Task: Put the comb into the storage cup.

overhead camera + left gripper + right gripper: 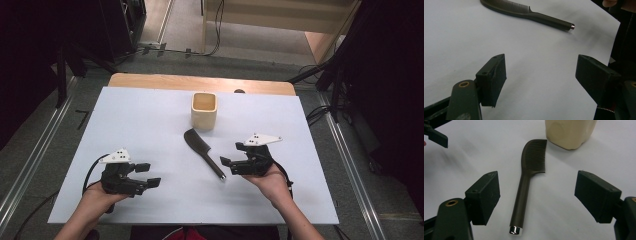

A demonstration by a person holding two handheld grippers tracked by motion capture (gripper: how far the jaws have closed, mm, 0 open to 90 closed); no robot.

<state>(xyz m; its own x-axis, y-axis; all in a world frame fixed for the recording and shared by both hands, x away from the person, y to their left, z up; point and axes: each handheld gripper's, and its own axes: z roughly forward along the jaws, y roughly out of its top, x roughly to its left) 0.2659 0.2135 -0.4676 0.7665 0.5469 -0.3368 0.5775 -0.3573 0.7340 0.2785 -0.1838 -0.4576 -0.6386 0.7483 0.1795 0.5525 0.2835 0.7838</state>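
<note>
A black comb (pixel 203 152) lies flat on the white table top (pixel 150 120), its toothed head toward a cream square cup (pixel 204 110) and its handle with a silver tip toward me. My right gripper (pixel 232 156) stands open just right of the handle end; in its own view the comb (pixel 527 182) lies between the jaws and the cup (pixel 570 132) is beyond it. My left gripper (pixel 148 175) is open and empty at the front left, well apart from the comb (pixel 524 12).
The white sheet covers a wooden table whose far edge (pixel 200 82) shows behind the cup. Floor, cables and dark stands surround the table. Bare white surface lies between the two grippers and to the left.
</note>
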